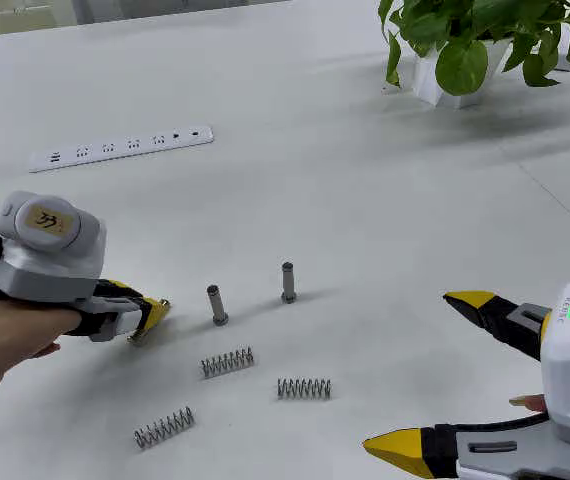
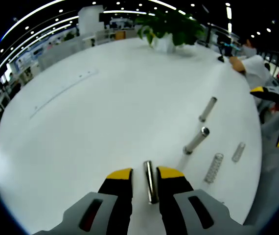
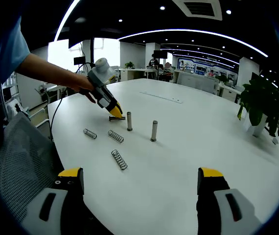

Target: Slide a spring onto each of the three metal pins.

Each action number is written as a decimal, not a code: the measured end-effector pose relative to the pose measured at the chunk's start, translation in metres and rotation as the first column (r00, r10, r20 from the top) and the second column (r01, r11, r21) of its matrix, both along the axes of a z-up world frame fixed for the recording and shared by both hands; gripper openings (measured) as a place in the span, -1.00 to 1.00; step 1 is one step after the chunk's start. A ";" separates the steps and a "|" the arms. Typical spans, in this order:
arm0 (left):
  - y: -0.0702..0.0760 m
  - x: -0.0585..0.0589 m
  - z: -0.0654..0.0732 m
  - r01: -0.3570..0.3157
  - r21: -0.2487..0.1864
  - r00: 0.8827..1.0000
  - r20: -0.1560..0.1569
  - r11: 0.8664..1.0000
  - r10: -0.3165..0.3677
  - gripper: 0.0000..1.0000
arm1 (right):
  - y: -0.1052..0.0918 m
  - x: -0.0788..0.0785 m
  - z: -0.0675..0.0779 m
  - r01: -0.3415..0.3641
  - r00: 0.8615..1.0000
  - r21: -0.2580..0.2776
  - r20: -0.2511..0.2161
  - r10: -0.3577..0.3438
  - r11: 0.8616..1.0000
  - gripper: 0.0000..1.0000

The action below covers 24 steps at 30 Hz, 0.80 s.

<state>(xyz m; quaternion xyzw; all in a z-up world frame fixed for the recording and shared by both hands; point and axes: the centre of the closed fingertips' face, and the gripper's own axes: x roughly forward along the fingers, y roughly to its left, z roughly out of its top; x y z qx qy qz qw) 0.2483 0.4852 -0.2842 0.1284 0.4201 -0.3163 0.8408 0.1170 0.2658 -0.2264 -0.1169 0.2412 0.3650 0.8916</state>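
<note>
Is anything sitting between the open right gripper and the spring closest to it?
Nothing visible. Only bare table separates the right gripper from the nearest spring, and its jaws stand open.

From the head we look down on the table (image 1: 315,180) from its near side. The left gripper view sits low and very near, facing right. The right gripper view looks left from farther off. All three share the standing pins (image 1: 288,282) and springs (image 1: 303,388).

My left gripper (image 1: 151,318) tilts nose-down, jaws pinched on a metal pin (image 2: 149,182), with my left hand (image 1: 15,335) wrapped behind it. My right gripper (image 1: 420,372) is held level, jaws spread wide.
</note>
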 end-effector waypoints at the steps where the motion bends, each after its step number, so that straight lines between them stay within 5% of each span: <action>1: 0.000 0.000 0.000 0.001 0.002 1.000 -0.001 1.000 -0.001 -0.61 | 0.000 0.000 0.000 0.000 1.000 0.000 0.000 0.000 1.000 0.96; 12: -0.005 0.001 -0.009 0.019 0.047 1.000 -0.010 0.999 -0.019 -0.72 | 0.000 0.000 0.000 0.003 1.000 0.009 -0.002 -0.003 1.000 0.96; 24: -0.005 -0.001 -0.010 0.072 0.172 0.997 -0.022 0.982 -0.069 -0.78 | 0.001 -0.002 0.000 -0.006 1.000 0.007 -0.002 0.006 1.000 0.96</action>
